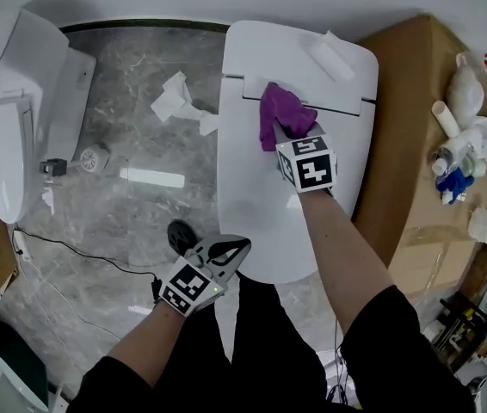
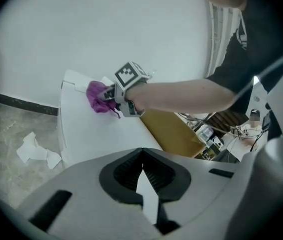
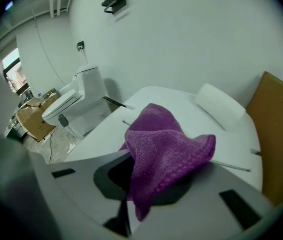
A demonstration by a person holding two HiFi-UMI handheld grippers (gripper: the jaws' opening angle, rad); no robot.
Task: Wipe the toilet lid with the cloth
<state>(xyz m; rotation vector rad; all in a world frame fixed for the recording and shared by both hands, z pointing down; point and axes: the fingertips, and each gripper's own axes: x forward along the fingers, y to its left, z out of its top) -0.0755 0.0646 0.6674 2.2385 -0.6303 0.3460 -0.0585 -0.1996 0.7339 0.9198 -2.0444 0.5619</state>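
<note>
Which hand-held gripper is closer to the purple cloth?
Right. The right hand-held gripper grips the purple fabric cloth over the white toilet lid; the left hand-held gripper hovers at its near edge.

1. The purple cloth (image 3: 169,156) drapes over the jaws of the right gripper (image 3: 131,191) and hides where their pads meet it.
2. In the head view, the left gripper (image 1: 226,249) covers part of the near rim of the toilet lid (image 1: 261,188).
3. The left edge cuts off the second toilet (image 1: 7,136).
4. The bottles and wads (image 1: 460,149) on the cardboard box (image 1: 407,101) are too small to identify.
</note>
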